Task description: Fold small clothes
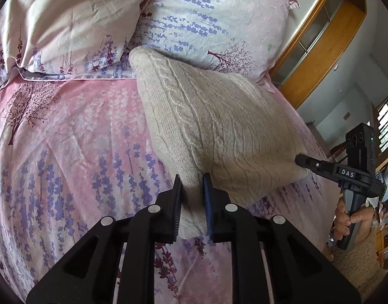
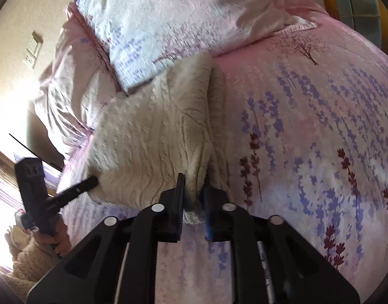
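lying on the bed: a beige cable-knit sweater (image 1: pixel 219 126) rests on the floral bedspread (image 1: pixel 67 152), its far end just under the pillows (image 1: pixel 206 12).
left hand-held gripper (image 1: pixel 192 202): nearly closed, both pads pinching a near corner of the sweater; knit fills the narrow gap between the fingers.
right hand-held gripper (image 2: pixel 194 202): also nearly closed, pads pressed on the other near corner, a bunched bit of knit poking out below the fingers.
sweater shape: folded lengthwise, with a raised ridge running away from the right wrist view towards the pillows.
across views: each camera shows the other hand-held gripper at the sweater's far near-edge corner, with a hand (image 1: pixel 346 220) wrapped round its handle.
background: wooden cabinet (image 1: pixel 320 50) beside the bed on one side, a bright window on the other.
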Demonstrator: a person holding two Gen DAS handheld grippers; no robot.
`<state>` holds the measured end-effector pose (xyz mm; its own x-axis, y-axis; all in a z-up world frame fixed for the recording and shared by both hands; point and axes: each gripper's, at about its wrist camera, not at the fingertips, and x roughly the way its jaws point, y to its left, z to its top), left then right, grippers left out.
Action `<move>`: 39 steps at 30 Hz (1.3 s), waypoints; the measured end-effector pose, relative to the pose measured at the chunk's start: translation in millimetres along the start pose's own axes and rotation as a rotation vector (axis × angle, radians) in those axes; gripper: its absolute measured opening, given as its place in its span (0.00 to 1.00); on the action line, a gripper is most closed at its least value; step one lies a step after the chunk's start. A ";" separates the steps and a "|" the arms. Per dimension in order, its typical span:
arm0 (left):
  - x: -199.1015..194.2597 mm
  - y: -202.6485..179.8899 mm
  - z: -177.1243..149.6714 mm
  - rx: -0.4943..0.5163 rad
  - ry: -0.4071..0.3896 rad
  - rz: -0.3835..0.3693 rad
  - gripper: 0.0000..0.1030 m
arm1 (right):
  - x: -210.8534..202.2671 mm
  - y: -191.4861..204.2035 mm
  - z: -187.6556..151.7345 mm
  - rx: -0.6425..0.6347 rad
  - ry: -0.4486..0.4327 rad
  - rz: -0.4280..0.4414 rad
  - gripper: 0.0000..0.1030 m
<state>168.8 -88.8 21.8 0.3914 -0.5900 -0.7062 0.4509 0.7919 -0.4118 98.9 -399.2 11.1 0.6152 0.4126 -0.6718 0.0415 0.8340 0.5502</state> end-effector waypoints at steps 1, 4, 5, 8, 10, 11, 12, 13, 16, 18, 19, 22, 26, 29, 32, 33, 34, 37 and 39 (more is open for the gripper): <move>-3.7 1.4 -0.3 -0.010 -0.013 0.002 0.24 | -4.8 -0.6 6.1 0.013 -0.024 0.012 0.32; -13.7 10.2 9.7 -0.052 -0.074 0.039 0.69 | -6.4 -1.0 30.9 0.047 -0.080 0.016 0.51; -16.2 13.4 15.3 -0.070 -0.099 0.059 0.75 | -2.0 -2.5 41.9 0.068 -0.087 0.026 0.51; -12.6 17.4 34.9 -0.087 -0.098 0.099 0.79 | 20.5 -8.7 71.5 0.143 -0.071 0.059 0.52; -3.3 19.7 48.6 -0.108 -0.069 0.118 0.80 | 38.5 -13.9 88.6 0.190 -0.054 0.056 0.51; 2.8 20.5 54.9 -0.117 -0.050 0.127 0.80 | 45.4 -14.8 93.4 0.201 -0.047 0.051 0.51; 10.1 21.6 61.4 -0.130 -0.025 0.142 0.80 | 51.4 -15.7 96.9 0.208 -0.042 0.045 0.51; 15.5 23.0 65.4 -0.137 -0.011 0.150 0.80 | 59.1 -15.4 100.9 0.211 -0.031 0.047 0.51; 30.6 23.0 74.9 -0.135 0.020 0.165 0.80 | 72.1 -8.8 105.5 0.178 -0.017 0.043 0.12; 35.5 21.2 78.4 -0.132 0.022 0.160 0.80 | 65.7 -5.7 107.5 0.144 -0.065 0.026 0.08; 37.8 19.5 79.8 -0.127 0.024 0.157 0.80 | 62.2 -7.5 109.7 0.149 -0.093 0.009 0.08; 42.6 12.6 80.5 -0.100 0.026 0.175 0.80 | 71.6 -18.1 108.1 0.177 -0.053 -0.005 0.08; 44.8 2.9 79.7 -0.043 0.016 0.226 0.81 | 63.2 -18.7 97.4 0.190 -0.030 0.031 0.36; 47.3 -5.4 80.3 -0.015 0.007 0.256 0.81 | 52.5 -20.7 91.4 0.203 -0.012 0.058 0.58; 51.4 -9.2 80.3 -0.011 0.008 0.258 0.81 | 51.5 -21.2 84.0 0.195 0.035 0.030 0.60; 54.1 -10.6 80.6 -0.011 0.009 0.258 0.81 | 51.9 -22.3 82.2 0.196 0.047 0.029 0.60; 55.4 -11.5 80.5 -0.012 0.009 0.260 0.82 | 52.9 -23.3 79.7 0.199 0.058 0.022 0.61; 59.1 -13.8 80.5 -0.011 0.011 0.266 0.82 | 56.5 -25.0 74.9 0.205 0.075 0.029 0.66; 60.2 -12.5 80.8 -0.015 0.012 0.264 0.83 | 56.4 -27.1 72.7 0.204 0.081 0.036 0.67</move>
<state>251.6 -146.8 31.0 0.4841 -0.3608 -0.7972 0.3227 0.9204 -0.2206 189.7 -425.2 -5.6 0.5539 0.4762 -0.6830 0.1841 0.7299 0.6583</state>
